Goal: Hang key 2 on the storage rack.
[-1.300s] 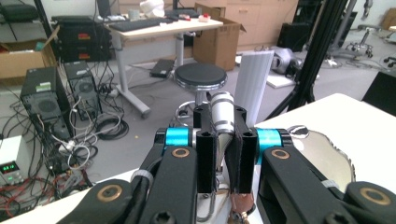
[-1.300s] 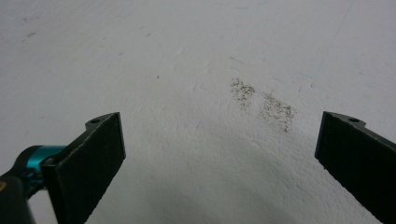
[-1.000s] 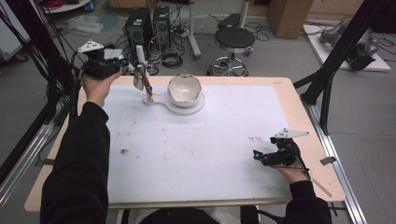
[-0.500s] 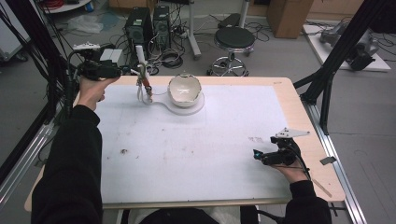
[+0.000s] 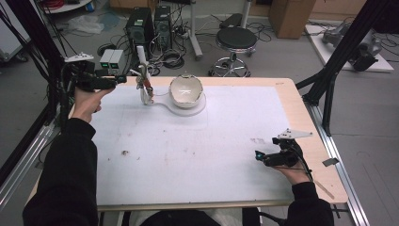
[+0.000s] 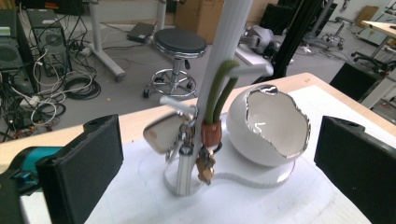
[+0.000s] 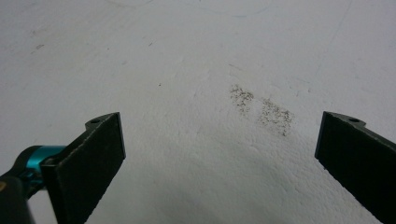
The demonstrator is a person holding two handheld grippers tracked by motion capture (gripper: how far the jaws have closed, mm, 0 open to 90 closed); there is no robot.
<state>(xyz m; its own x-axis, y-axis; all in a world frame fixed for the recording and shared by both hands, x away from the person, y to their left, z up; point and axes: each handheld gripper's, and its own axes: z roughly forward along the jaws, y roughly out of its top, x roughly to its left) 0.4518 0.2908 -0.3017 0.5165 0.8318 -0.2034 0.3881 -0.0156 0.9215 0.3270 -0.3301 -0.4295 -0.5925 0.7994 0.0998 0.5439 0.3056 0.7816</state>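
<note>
A white post rises from a flat white base at the table's far side. A bunch of keys hangs from it on a green cord, with a pale tag beside them. On the same base sits a white egg-shaped bowl with a jagged silver rim. My left gripper is open, held level just left of the post, its jaws wide either side of the keys but apart from them. My right gripper rests open at the front right over the bare mat.
The white mat covers most of the wooden table. It has a grey smudge and a dark speck. Black frame posts stand at both sides. A stool and computer towers are behind the table.
My left gripper has drawn back a little to the left, away from the post. The right gripper has stayed still.
</note>
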